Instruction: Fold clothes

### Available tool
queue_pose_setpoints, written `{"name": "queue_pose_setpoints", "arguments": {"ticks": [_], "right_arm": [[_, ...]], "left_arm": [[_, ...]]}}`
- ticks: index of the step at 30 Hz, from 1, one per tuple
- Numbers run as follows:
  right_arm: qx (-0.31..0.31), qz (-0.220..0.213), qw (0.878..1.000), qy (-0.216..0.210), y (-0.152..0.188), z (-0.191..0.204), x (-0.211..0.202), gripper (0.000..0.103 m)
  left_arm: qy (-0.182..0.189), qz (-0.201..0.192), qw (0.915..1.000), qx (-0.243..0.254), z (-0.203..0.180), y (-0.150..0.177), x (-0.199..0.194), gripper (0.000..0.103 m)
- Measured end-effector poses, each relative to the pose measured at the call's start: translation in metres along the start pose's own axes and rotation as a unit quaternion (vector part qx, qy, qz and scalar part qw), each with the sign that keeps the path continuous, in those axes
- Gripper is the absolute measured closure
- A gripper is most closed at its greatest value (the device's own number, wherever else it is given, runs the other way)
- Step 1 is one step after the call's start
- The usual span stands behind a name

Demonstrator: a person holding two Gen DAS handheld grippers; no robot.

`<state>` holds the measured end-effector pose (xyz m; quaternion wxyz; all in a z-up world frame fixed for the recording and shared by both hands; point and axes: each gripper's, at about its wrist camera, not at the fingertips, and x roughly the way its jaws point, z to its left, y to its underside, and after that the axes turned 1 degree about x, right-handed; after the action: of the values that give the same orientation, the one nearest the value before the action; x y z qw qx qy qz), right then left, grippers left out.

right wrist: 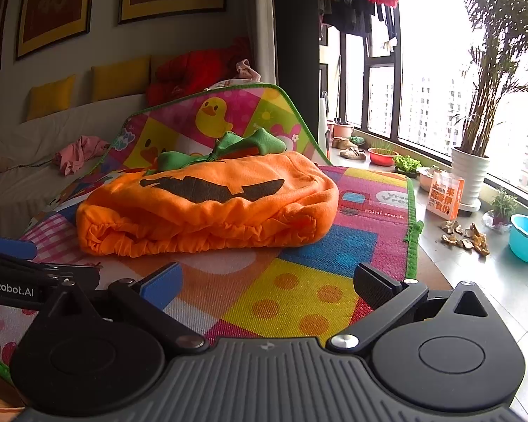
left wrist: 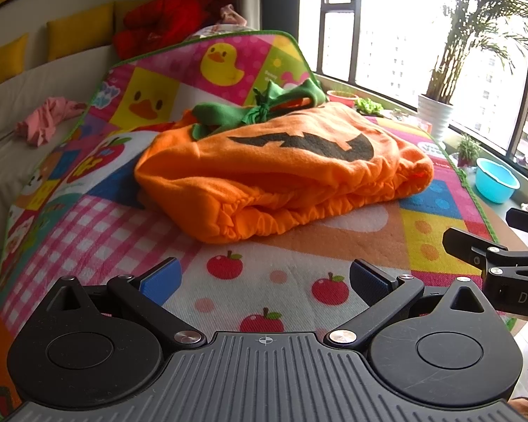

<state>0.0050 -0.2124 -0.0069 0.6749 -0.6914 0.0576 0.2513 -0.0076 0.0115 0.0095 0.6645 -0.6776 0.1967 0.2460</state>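
My left tool is wide open and holds nothing. My right tool is wide open too, with nothing in it. Both hang over the bright play mat on the worktop.

The orange pumpkin costume lies folded on the mat, a little way ahead of both tools. It has a black zigzag mouth and green leaves tied on top.

In the right view I can read "enRobot.AI" on my other tool at the left edge. The mat says "mini truck". An orange and white bag with red writing stands by the window; I cannot read it.

In the left view I see letters "DA" on my other tool. Only the right view shows the bag and the dry peels on the floor. Both views show the blue bowl.
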Motion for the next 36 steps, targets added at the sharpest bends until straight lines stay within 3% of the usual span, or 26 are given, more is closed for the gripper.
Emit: {"name": "queue_pose_setpoints", "arguments": {"ticks": [36], "right_arm": [[-0.023, 0.001, 1.000, 0.012, 0.001, -0.001, 0.007, 0.000]], "left_arm": [[-0.006, 0.009, 0.9999, 0.007, 0.002, -0.002, 0.012, 0.000]]}}
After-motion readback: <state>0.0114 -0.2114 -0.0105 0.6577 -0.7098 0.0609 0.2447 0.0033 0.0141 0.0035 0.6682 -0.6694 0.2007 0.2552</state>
